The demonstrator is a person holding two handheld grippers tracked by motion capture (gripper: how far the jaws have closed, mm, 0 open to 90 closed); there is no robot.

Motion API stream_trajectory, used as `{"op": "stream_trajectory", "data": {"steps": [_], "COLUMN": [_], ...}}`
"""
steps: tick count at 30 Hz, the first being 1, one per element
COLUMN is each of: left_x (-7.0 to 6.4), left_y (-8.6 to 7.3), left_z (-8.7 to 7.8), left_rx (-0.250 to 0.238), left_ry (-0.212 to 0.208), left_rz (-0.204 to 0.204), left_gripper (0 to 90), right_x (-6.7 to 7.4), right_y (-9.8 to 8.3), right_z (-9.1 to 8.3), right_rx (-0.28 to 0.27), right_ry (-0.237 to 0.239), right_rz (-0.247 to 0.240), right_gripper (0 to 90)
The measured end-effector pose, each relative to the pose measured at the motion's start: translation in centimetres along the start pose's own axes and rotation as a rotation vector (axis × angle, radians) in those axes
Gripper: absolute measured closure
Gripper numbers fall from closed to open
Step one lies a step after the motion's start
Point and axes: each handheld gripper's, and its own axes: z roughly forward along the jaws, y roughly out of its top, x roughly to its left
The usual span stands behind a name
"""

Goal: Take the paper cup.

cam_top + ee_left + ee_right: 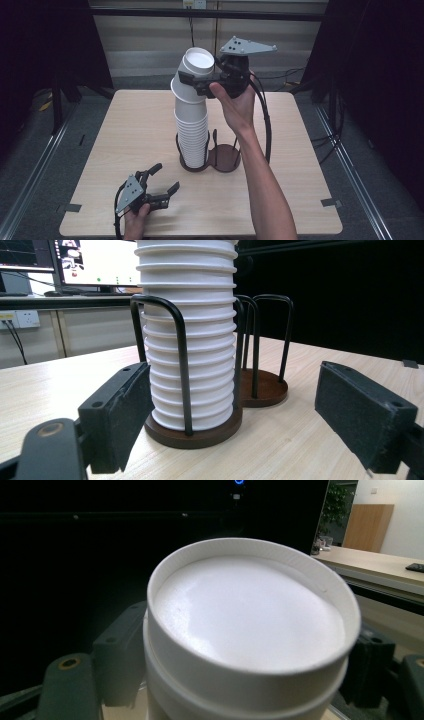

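Note:
A tall stack of upturned white paper cups stands in the left ring of a dark two-ring wire holder at the table's middle. The top cup leans to the right, off the stack's line. My right gripper comes in from the right and is shut on that top cup, whose flat white bottom sits between the black pads. My left gripper rests low near the front left of the table, open and holding nothing. Its jaws face the stack and the holder.
The holder's right ring has no cups in it. The light wooden table has bare surface on both sides of the holder. Black cables trail from the right gripper over the table's right half. Dark curtains stand on either side.

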Motion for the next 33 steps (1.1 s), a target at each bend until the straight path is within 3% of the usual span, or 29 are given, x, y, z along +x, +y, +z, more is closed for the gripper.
{"op": "stream_trajectory", "data": {"steps": [6,10,11,16,33], "left_x": [0.0,-0.1,0.0,0.0,0.0], "left_y": [0.0,0.0,0.0,0.0,0.0], "left_z": [0.0,0.0,0.0,0.0,0.0], "left_rx": [0.001,-0.001,0.001,0.001,-0.007], "left_ry": [0.000,-0.002,-0.001,-0.001,-0.013], "left_rz": [0.005,-0.016,0.001,0.003,0.004], "left_gripper": [15.4,15.4,15.4,15.4,14.7], "right_x": [0.0,-0.1,-0.1,0.0,-0.7], "right_y": [0.3,0.4,0.5,0.9,0.9], "right_z": [-0.9,-1.3,-1.3,-1.9,-5.2], "right_rx": [-0.044,-0.062,-0.066,-0.089,-0.103], "right_ry": [0.002,0.007,0.006,0.009,-0.022], "right_rz": [0.000,0.006,0.005,0.001,0.012], "right_gripper": [21.3,21.3,21.3,21.4,21.4]}}
